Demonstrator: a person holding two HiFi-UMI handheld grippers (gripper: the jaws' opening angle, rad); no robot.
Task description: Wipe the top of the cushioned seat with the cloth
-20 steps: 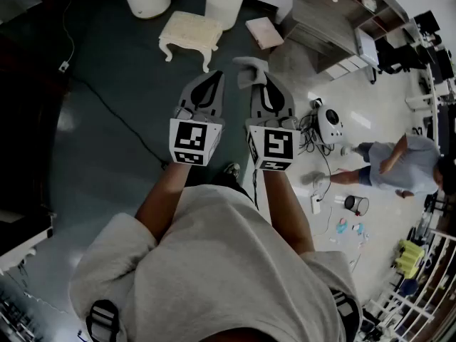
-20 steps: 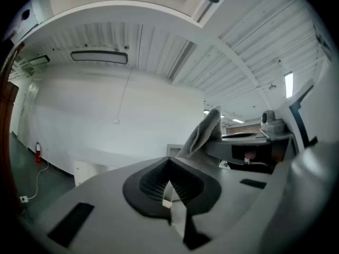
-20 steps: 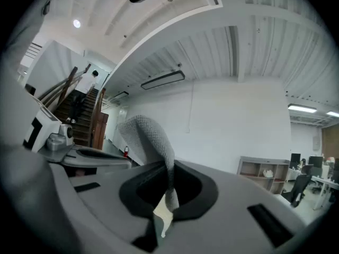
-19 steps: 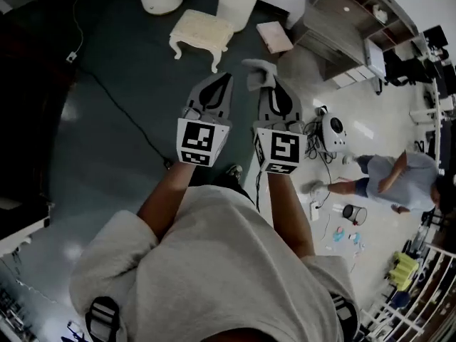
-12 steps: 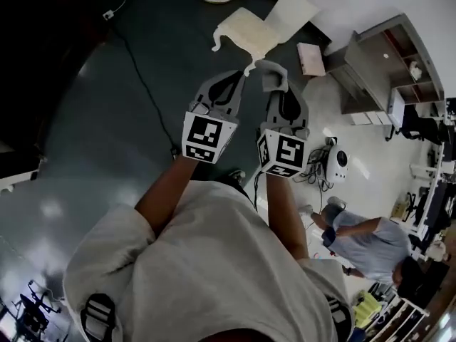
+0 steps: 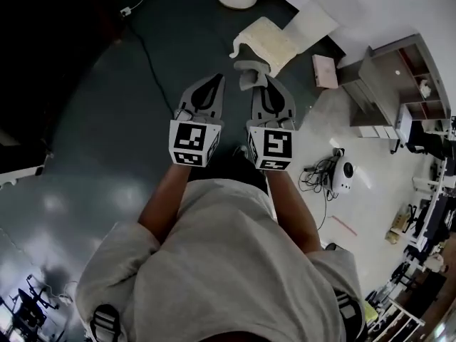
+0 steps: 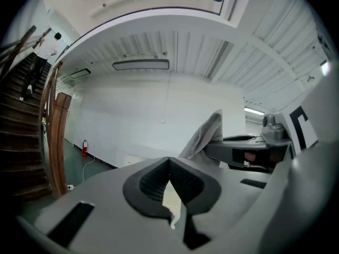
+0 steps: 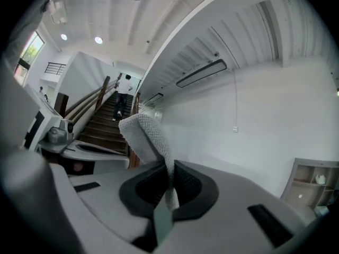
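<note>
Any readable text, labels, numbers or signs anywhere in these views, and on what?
No readable words, numbers or brands in any view.
The left gripper and right gripper carry black-and-white square patterns only, no letters.
The cloth in the right gripper: no label shows.
The shelf unit: contents too small to read.

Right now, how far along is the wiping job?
Done: the cloth is picked up and clamped in the right hand-held gripper. In hand: the approach. Both are held out in front of the person, short of the cushioned seat, and the left hand-held gripper is shut and empty. Left: bring the cloth down onto the seat top and wipe it; no contact yet.
</note>
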